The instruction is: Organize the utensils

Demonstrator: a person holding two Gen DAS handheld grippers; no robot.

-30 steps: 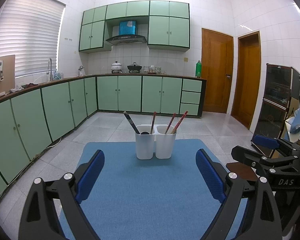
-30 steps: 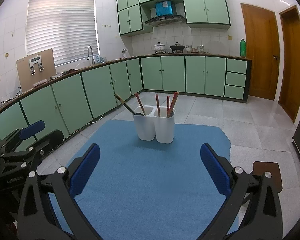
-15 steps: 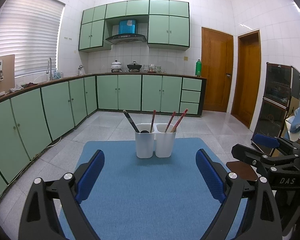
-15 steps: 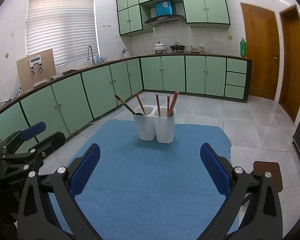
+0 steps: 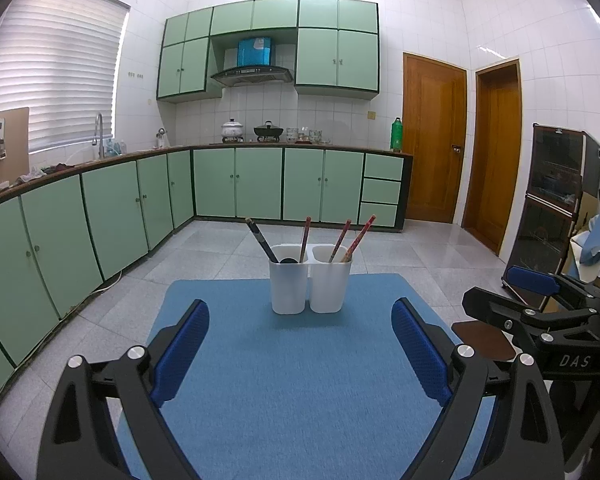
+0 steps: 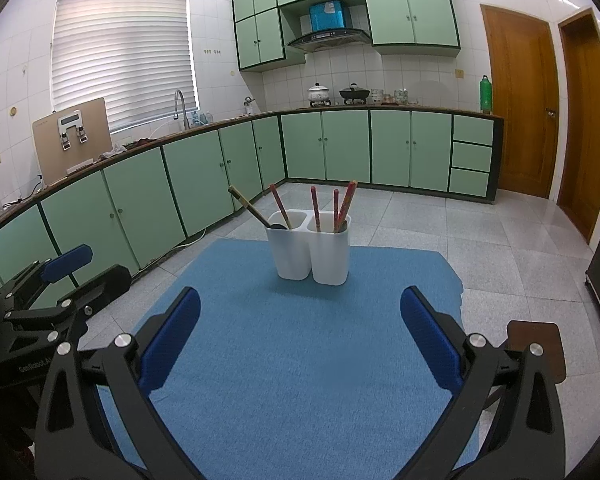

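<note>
A white two-compartment holder [image 5: 310, 284] [image 6: 310, 252] stands upright at the far middle of a blue mat [image 5: 300, 380] [image 6: 300, 360]. Its left compartment holds a black ladle [image 5: 260, 238] [image 6: 246, 208] and one red chopstick [image 5: 305, 236]. Its right compartment holds several red chopsticks [image 5: 358, 236] [image 6: 344, 204]. My left gripper [image 5: 300, 328] is open and empty, well short of the holder. My right gripper [image 6: 300, 316] is open and empty, also short of it. Each gripper shows at the edge of the other's view.
The mat covers a table with its far edge just behind the holder. A brown stool [image 6: 536, 344] [image 5: 484, 340] stands to the right. Green cabinets [image 5: 100, 216] line the left and back walls. A dark cabinet [image 5: 556, 196] stands at the right.
Both views have barely shifted. The holder, utensils and both open grippers stay as they were.
</note>
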